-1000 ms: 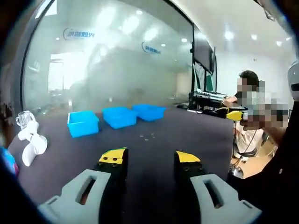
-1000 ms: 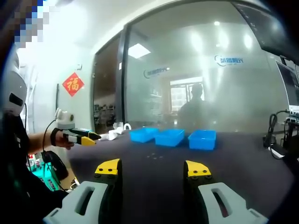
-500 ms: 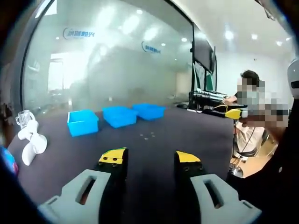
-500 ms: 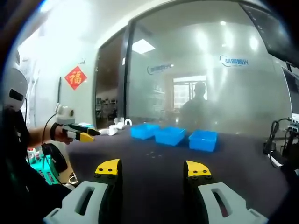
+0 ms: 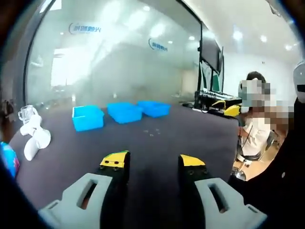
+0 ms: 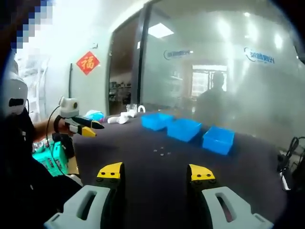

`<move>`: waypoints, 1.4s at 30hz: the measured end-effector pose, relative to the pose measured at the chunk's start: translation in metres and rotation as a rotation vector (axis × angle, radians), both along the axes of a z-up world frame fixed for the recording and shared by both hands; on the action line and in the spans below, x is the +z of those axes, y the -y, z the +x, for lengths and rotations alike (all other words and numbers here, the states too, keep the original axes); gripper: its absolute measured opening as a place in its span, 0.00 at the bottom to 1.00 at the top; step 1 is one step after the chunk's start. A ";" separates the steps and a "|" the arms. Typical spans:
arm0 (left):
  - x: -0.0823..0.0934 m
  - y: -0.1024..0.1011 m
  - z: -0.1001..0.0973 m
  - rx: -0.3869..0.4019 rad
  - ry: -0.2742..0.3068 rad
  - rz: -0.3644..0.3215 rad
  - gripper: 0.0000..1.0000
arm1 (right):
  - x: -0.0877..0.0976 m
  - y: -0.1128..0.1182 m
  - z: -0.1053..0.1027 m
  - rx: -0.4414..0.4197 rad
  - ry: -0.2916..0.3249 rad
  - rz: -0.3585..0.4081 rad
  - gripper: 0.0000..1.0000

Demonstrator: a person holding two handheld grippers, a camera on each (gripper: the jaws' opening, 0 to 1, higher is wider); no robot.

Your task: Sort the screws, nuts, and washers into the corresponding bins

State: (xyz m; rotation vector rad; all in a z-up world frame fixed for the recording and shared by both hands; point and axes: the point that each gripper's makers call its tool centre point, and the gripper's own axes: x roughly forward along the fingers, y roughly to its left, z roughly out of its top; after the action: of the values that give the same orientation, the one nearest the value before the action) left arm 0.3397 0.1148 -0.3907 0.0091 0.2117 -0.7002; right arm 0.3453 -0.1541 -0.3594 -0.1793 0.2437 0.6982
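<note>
Three blue bins stand in a row on the dark table: in the left gripper view the left bin, the middle bin and the right bin. The right gripper view shows the same bins. A few small screws, nuts and washers lie loose in front of them, also the small parts. My left gripper is open and holds nothing, well short of the parts. My right gripper is open too. The left gripper shows at the table's left edge.
White plastic pieces and a clear cup lie at the table's left. A frosted glass wall runs behind the table. A person sits at the right edge beside monitors. A green item lies by the table's corner.
Both cameras have shifted slightly: the bins sit a little higher and closer in the left gripper view, and the right gripper view has swung so the bins lie further right. Both grippers stay open.
</note>
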 end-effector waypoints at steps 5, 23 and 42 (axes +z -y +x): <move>-0.001 -0.004 -0.001 0.010 0.004 0.008 0.39 | -0.007 -0.004 0.017 0.019 -0.062 -0.079 0.44; 0.002 -0.014 0.001 0.031 0.005 0.000 0.39 | -0.026 -0.058 0.065 0.203 -0.187 -0.280 0.44; 0.006 -0.021 0.002 0.064 0.009 -0.013 0.39 | -0.059 -0.116 0.097 0.320 -0.323 -0.435 0.42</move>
State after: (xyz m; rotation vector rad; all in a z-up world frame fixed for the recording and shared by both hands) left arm 0.3419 0.1358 -0.3849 -0.0070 0.1978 -0.6378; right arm 0.4420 -0.0376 -0.4184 -0.5299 0.6878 0.9871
